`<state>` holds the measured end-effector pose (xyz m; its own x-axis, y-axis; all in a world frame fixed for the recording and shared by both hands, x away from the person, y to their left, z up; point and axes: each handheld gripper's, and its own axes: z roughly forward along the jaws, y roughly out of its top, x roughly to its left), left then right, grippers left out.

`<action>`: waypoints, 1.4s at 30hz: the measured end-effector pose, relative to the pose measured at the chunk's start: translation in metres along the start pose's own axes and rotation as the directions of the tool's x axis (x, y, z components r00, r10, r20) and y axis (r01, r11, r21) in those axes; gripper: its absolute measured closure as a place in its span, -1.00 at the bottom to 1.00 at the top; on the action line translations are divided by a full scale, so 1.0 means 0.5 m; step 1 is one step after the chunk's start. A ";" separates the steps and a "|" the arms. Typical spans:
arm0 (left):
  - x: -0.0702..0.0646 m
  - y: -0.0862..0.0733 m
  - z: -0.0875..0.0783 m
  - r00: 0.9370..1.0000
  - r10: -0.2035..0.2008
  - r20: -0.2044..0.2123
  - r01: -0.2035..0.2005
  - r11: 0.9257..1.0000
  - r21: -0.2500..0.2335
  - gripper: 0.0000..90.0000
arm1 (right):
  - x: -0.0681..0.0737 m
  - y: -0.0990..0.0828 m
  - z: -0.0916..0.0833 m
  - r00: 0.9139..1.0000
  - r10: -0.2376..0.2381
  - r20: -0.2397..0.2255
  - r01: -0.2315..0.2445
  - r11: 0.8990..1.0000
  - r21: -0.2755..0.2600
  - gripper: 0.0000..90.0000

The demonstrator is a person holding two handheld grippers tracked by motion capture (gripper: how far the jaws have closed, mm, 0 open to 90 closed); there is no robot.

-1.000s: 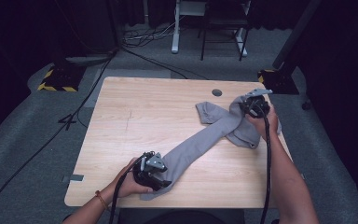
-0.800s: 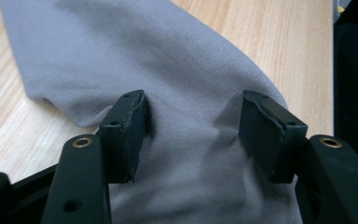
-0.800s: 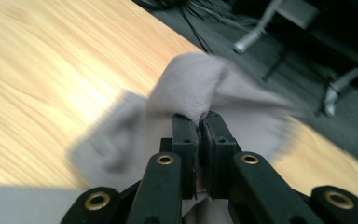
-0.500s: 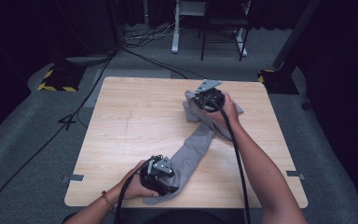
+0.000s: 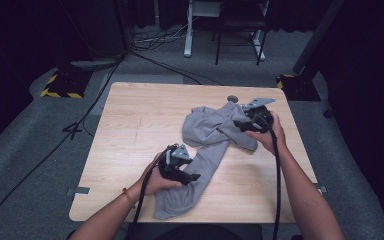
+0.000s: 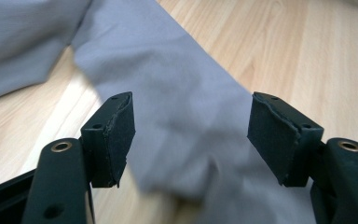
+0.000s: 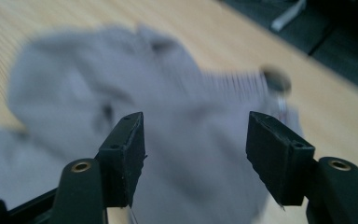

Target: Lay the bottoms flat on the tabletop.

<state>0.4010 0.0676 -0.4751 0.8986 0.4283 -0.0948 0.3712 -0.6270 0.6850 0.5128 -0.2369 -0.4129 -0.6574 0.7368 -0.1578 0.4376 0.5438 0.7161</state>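
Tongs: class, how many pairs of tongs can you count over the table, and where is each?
2. The left tongs hover open over the near end of the grey garment; the right tongs hover open over its bunched far end, near the table's right edge.

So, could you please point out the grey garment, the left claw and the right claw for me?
grey garment (image 5: 215,131): high view, on the bunched upper part.
left claw (image 5: 192,177): high view, midway between its fingertips, over the cloth.
right claw (image 5: 237,123): high view, midway between its fingertips, at the cloth.

grey cloth (image 5: 215,145) | on table (image 5: 130,130) | 2 tools over it
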 end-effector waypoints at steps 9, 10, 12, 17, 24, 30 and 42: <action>0.068 0.050 0.085 0.989 -0.105 -0.103 0.108 0.994 0.022 -0.26 | -0.034 -0.151 0.046 0.989 0.099 -0.107 -0.084 0.987 0.136 -0.35; 0.074 0.051 0.086 0.989 -0.102 -0.105 0.104 0.994 0.014 -0.14 | -0.031 -0.154 0.049 0.990 0.099 -0.104 -0.084 0.986 0.143 -0.35; 0.079 0.051 0.084 0.991 -0.089 -0.102 0.091 0.996 0.014 0.33 | -0.028 -0.159 0.053 0.988 0.128 -0.088 -0.116 0.985 0.129 -0.11; 0.086 0.042 0.070 0.991 -0.055 -0.122 0.060 0.998 0.032 0.95 | -0.020 -0.157 0.044 0.992 0.089 -0.086 -0.081 0.993 0.090 0.79; 0.104 0.010 0.002 0.987 -0.080 -0.140 0.076 0.997 -0.028 0.97 | -0.040 -0.123 -0.050 0.996 0.094 -0.003 -0.094 0.993 -0.075 0.89; 0.114 -0.027 -0.117 0.973 -0.126 -0.195 0.102 0.987 -0.126 0.97 | -0.059 -0.070 -0.143 0.984 0.132 0.117 -0.103 0.969 -0.225 0.91; 0.145 -0.139 -0.226 0.941 -0.209 -0.267 0.189 0.977 -0.098 0.96 | -0.059 0.002 -0.132 0.982 0.156 0.108 -0.129 0.967 -0.221 0.93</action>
<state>0.4137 0.2157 -0.4480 0.7056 0.7076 -0.0392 0.5093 -0.4679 0.7223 0.4922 -0.2846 -0.3627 -0.5111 0.8516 -0.1167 0.3726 0.3419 0.8627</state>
